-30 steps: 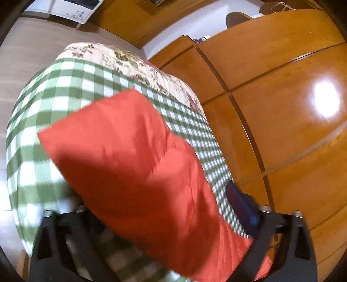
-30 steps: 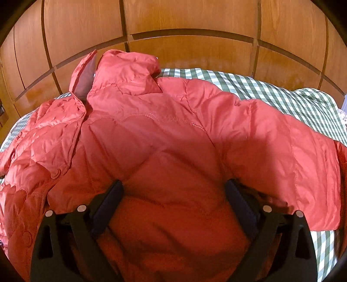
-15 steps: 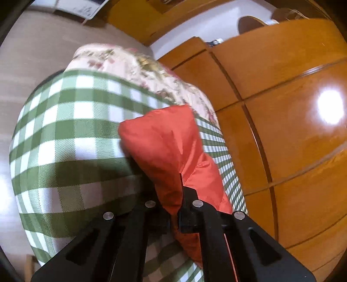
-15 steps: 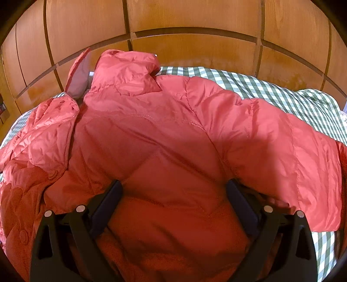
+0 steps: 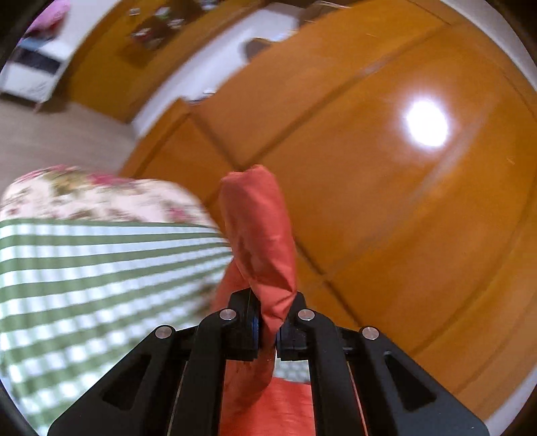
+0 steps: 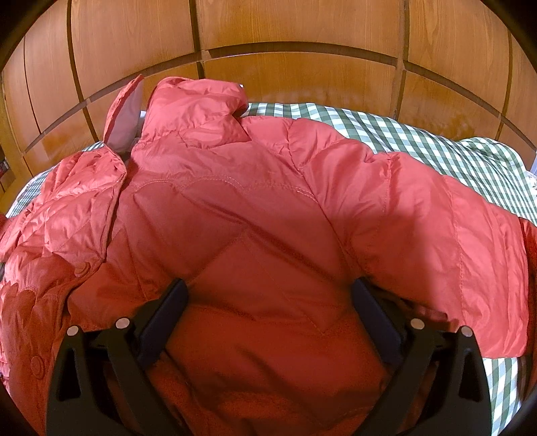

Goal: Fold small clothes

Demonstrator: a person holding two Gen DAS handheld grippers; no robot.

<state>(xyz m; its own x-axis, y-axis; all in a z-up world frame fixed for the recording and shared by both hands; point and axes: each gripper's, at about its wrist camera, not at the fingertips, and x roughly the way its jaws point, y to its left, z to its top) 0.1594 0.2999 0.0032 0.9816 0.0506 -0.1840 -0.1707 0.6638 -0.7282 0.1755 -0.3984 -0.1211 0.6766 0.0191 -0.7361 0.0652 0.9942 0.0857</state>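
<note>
the left gripper [image 5: 266, 335] is clamped on the puffy jacket [image 6: 268, 234]'s soft, slippery sleeve at 12 o'clock; right gripper [image 6: 268, 322] gapes wide, holding nothing.

A home bedroom, bed spread with a green-and-white checked cover [image 6: 419, 141], floral quilt [image 5: 100, 198] at its end, glossy wooden wardrobe panels [image 6: 295, 33] alongside, white furniture [image 5: 30, 73] across the floor

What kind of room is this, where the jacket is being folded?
Most likely a home bedroom: the red jacket lies on a green checked bedspread, a floral quilt sits beyond it, and glossy wooden wardrobe panels stand behind.
</note>
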